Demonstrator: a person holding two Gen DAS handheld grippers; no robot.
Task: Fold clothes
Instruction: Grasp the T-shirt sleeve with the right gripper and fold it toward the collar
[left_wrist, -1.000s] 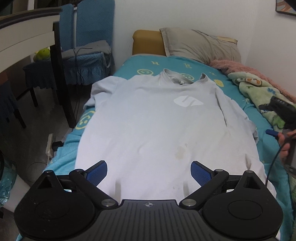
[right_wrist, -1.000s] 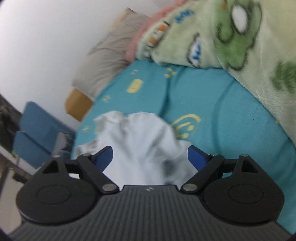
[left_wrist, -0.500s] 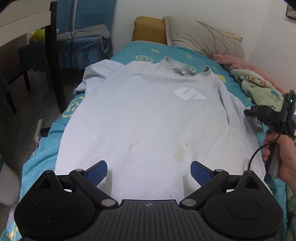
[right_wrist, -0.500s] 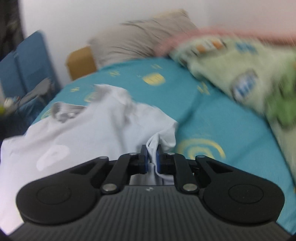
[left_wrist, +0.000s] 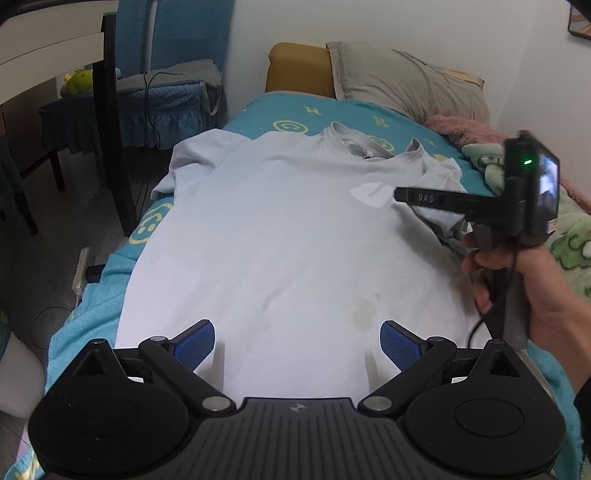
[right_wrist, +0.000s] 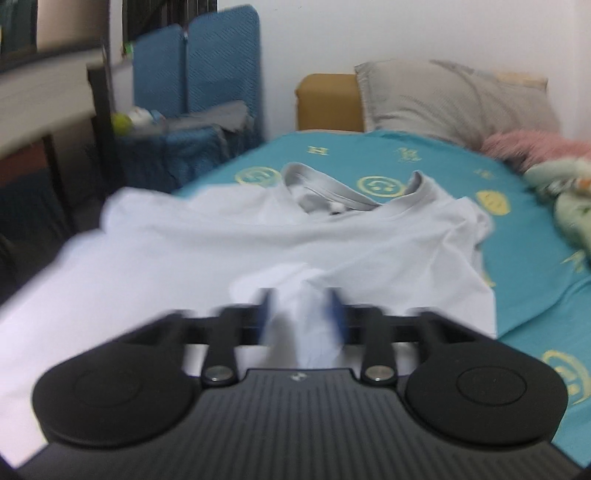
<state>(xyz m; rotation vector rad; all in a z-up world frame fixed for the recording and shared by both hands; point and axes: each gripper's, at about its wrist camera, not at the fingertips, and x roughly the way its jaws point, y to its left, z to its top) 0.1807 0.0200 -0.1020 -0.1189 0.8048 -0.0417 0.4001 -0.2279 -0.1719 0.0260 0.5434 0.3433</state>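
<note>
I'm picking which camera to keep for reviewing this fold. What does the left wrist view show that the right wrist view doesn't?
Only the left wrist view shows the person's right hand around the handle of the right gripper, the yellowish stain low on the shirt, and the left gripper, open above the hem.

Only the right wrist view shows the fold of sleeve fabric between the right gripper's opening jaws, though blurred.

Both show the pale grey T-shirt spread on the teal smiley-print bedsheet, and the beige pillow.

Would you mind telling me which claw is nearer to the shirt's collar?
Right. The right claw hovers over the shirt's chest beside the collar, opening around a fabric fold; the left claw sits far back at the hem.
</note>
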